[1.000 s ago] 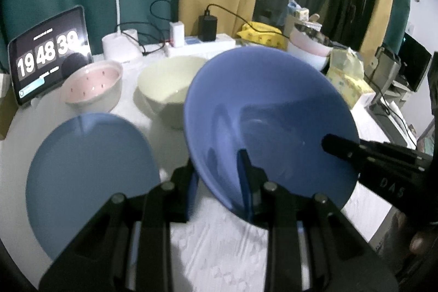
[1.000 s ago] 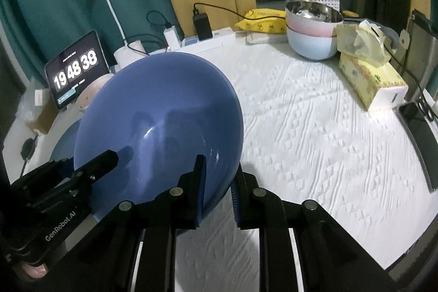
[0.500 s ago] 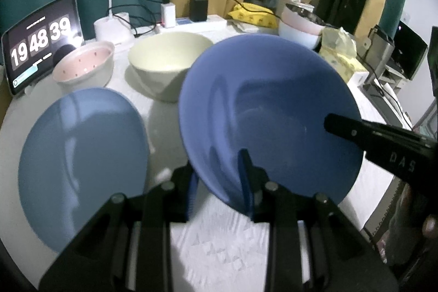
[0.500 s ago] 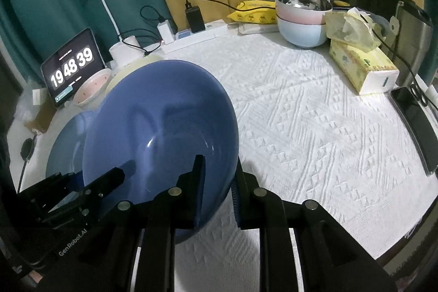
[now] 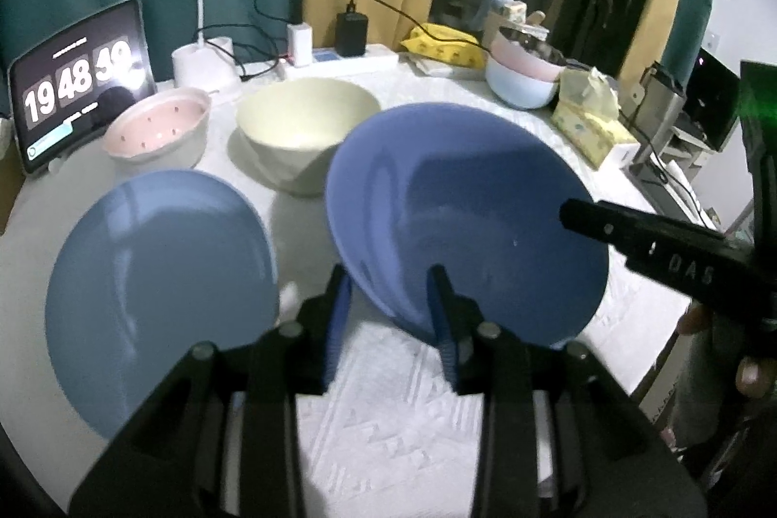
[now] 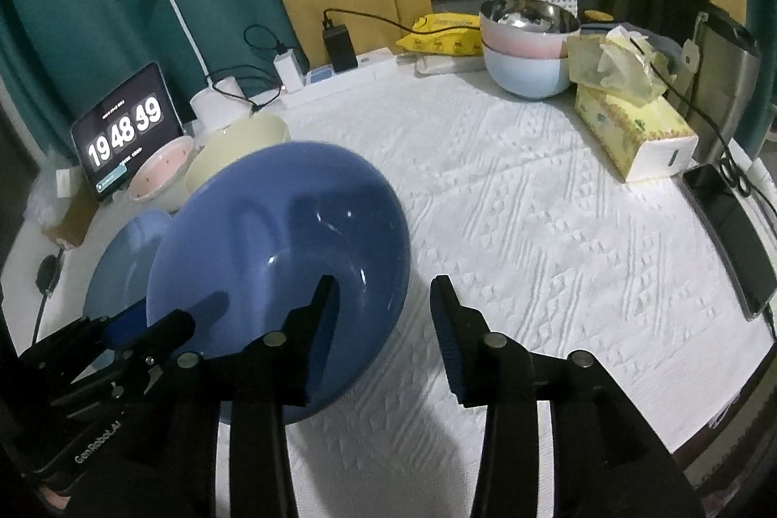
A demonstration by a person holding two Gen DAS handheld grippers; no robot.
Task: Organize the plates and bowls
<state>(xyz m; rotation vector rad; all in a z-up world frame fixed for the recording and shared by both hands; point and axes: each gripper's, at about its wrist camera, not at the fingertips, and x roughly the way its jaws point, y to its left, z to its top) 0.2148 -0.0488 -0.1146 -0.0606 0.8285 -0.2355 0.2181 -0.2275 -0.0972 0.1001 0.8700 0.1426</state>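
A large blue bowl [image 5: 466, 222] sits tilted on the white tablecloth; it also shows in the right wrist view [image 6: 281, 246]. My left gripper [image 5: 388, 304] straddles its near rim with the jaws parted. My right gripper [image 6: 383, 309] is open, its left finger inside the bowl and its right finger outside the rim. A blue plate [image 5: 160, 290] lies flat to the left of the bowl. A cream bowl [image 5: 306, 129] and a pink-lined bowl [image 5: 155, 129] stand behind them.
A clock tablet [image 5: 77, 91], a lamp base [image 5: 204, 66] and a power strip [image 5: 340, 61] line the back. Stacked pink and blue bowls [image 6: 529, 52], a tissue box [image 6: 631, 129] and a phone [image 6: 728, 236] are at the right.
Both grippers have opened and let go of the blue bowl's rim. The bowl has come down onto the cloth.
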